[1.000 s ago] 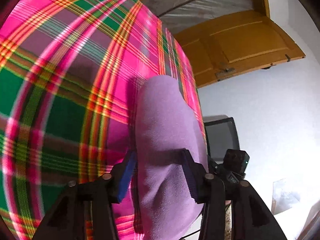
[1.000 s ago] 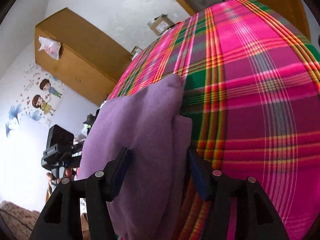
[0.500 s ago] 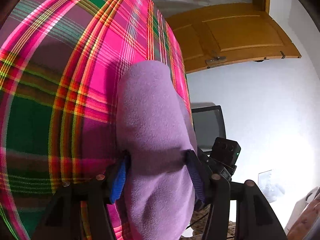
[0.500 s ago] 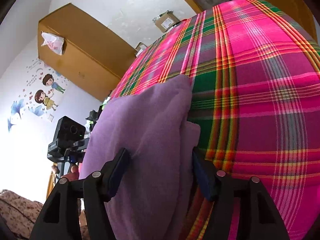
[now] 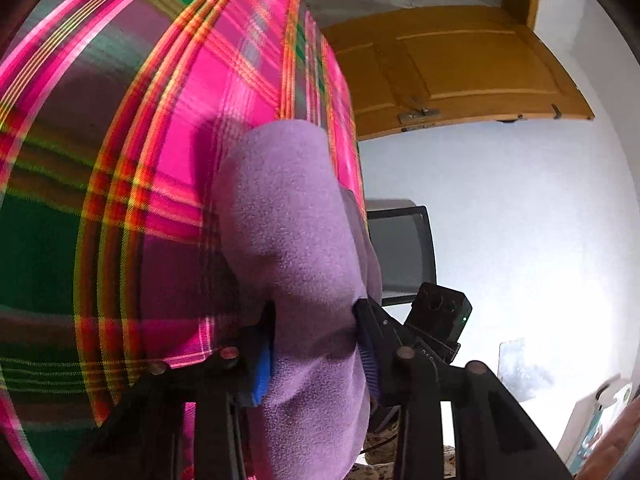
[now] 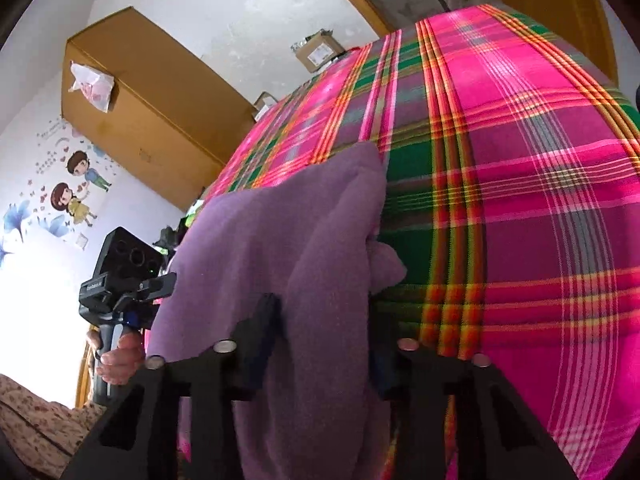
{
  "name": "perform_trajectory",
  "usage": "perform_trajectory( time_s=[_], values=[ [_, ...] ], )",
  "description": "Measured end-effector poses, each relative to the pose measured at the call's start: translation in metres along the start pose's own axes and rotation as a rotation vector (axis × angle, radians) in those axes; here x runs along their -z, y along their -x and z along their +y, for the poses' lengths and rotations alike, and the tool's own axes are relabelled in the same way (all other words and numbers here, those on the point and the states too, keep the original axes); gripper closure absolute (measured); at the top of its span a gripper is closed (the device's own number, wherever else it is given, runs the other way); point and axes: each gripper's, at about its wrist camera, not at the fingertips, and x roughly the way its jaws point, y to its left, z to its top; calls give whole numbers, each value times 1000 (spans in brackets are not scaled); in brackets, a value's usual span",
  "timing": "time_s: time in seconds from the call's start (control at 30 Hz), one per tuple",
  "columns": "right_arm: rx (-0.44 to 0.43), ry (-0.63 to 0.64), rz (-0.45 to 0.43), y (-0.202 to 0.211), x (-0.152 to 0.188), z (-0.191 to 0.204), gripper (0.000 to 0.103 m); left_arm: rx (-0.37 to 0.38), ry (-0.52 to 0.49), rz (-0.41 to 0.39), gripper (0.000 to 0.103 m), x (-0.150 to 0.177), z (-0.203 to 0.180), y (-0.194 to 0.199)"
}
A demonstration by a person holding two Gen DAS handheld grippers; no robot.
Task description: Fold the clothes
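Containers: I see a cardboard box (image 6: 318,51) beyond the plaid bedspread (image 6: 520,208); contents not visible. Surroundings: wooden cabinet (image 6: 152,120), dark monitor (image 5: 400,252), yellow door (image 5: 460,68). My left gripper (image 5: 314,336) and right gripper (image 6: 324,336) each pinch the purple fleece garment (image 5: 288,220), held bunched above the bedspread.

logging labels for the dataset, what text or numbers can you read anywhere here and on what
None can be read for sure.
Camera on the left gripper: small white print on its mount, too blurred.
Cardboard box: white label, too small.
Wall sticker: faint writing above the cartoon figures, unreadable.
Purple garment and plaid cloth: no text.
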Motion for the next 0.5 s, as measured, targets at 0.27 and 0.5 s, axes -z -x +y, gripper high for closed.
perform_trajectory(
  time_s=[0.27, 0.5],
  values=[
    [-49, -46, -74, 0, -3, 15, 78, 4, -33, -30, 70, -14, -7, 14],
    [-93, 1, -90, -25, -32, 43, 79, -24, -66, -108, 70, -40, -9, 48]
  ],
)
